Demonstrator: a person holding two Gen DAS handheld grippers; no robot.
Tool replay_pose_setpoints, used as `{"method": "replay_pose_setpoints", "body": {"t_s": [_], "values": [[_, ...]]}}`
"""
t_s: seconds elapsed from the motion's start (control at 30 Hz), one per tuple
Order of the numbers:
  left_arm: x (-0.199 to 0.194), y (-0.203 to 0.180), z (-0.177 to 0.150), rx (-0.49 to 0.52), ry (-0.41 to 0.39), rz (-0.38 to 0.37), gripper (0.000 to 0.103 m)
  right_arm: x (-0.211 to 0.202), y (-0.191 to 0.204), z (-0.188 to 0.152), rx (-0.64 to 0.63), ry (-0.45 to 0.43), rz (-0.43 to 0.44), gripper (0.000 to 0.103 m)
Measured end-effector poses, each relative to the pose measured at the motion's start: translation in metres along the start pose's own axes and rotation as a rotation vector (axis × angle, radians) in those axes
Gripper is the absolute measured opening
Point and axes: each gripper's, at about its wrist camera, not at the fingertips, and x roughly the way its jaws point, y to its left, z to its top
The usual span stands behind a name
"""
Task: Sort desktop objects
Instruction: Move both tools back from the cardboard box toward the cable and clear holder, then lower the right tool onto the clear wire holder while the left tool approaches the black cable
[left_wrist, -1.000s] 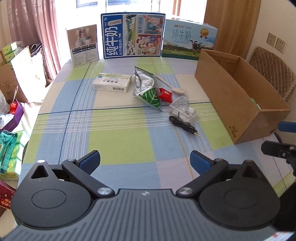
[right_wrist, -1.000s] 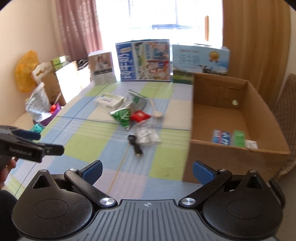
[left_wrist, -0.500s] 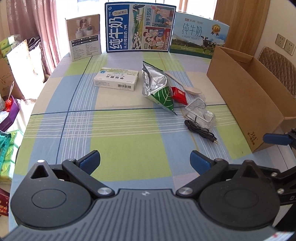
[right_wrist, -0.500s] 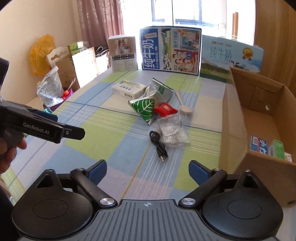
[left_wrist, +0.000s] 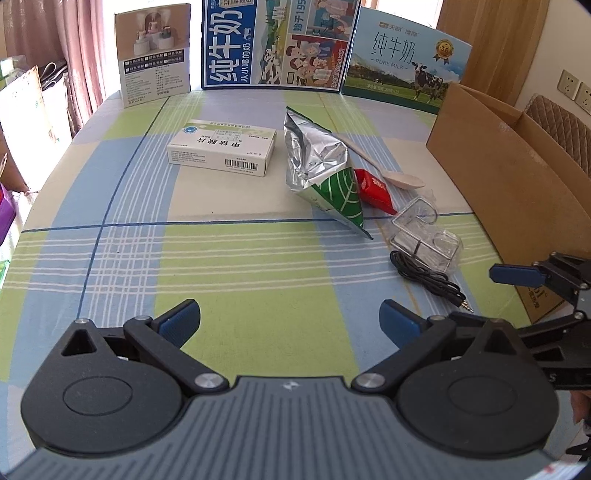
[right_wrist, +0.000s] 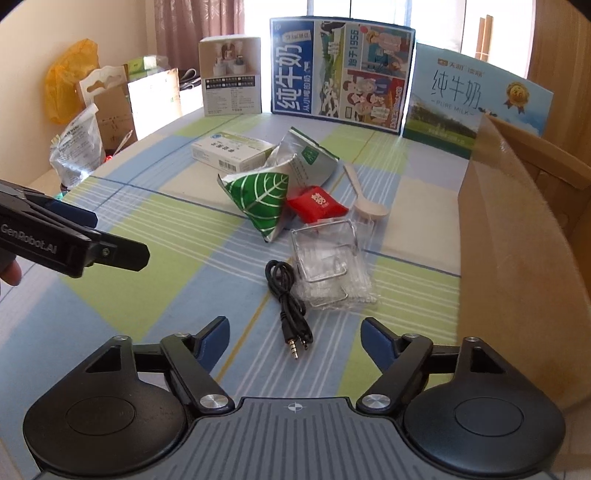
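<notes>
Sunlit from a window behind, a table under a checked blue, green and cream cloth (left_wrist: 229, 258) carries a loose cluster of objects near its middle. A white medicine box (left_wrist: 222, 147) lies farthest back, a foil pouch with a green leaf print (left_wrist: 325, 177) just beside it, then a small red packet (right_wrist: 317, 204) touching the pouch, a pale plastic spoon (right_wrist: 364, 195), a clear plastic case (right_wrist: 330, 273) and a coiled black audio cable (right_wrist: 290, 299) nearest the grippers. An open cardboard box (right_wrist: 517, 236) stands along the right side. Three printed cartons (left_wrist: 280, 42) stand upright at the far edge.

The left gripper (left_wrist: 290, 319) hangs over bare cloth, jaws wide with nothing between them. The right gripper (right_wrist: 294, 338) hovers with its jaws closing; the cable's plugs lie between the fingers, the pads not touching them.
</notes>
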Motion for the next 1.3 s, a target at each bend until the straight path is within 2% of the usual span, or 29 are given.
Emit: {"method": "replay_pose_setpoints", "body": {"t_s": [0.17,0.53,0.57,0.6,0.67,0.8,0.93,1.1,1.3], "values": [[0.006,0.005,-0.002,-0.021,0.009,-0.021,0.101,0.017,-0.005,0.004,-0.021,-0.017,-0.020,0.072],[0.008,0.013,-0.002,-0.037,0.012,-0.007,0.101,0.044,0.000,0.008,-0.114,-0.024,-0.020,0.072],[0.007,0.013,-0.002,-0.037,0.009,-0.007,0.101,0.044,0.001,0.008,-0.111,-0.022,-0.018,0.068],[0.007,0.013,-0.001,-0.037,0.007,-0.007,0.101,0.044,0.001,0.008,-0.106,-0.021,-0.015,0.058],[0.005,0.013,0.000,-0.042,0.001,-0.004,0.101,0.042,0.003,0.009,-0.103,-0.020,-0.019,0.047],[0.000,0.017,0.002,-0.056,-0.012,0.003,0.101,0.036,0.012,0.006,-0.071,-0.017,-0.004,0.040],[-0.006,0.022,0.002,-0.066,-0.019,0.015,0.101,0.032,0.028,0.004,-0.042,-0.011,0.033,0.038],[-0.012,0.029,0.001,-0.077,-0.021,0.028,0.101,0.028,0.058,0.000,-0.069,-0.003,0.100,0.038],[-0.014,0.031,-0.001,-0.079,-0.021,0.025,0.101,0.023,0.054,-0.003,-0.041,-0.017,0.072,0.038]]}}
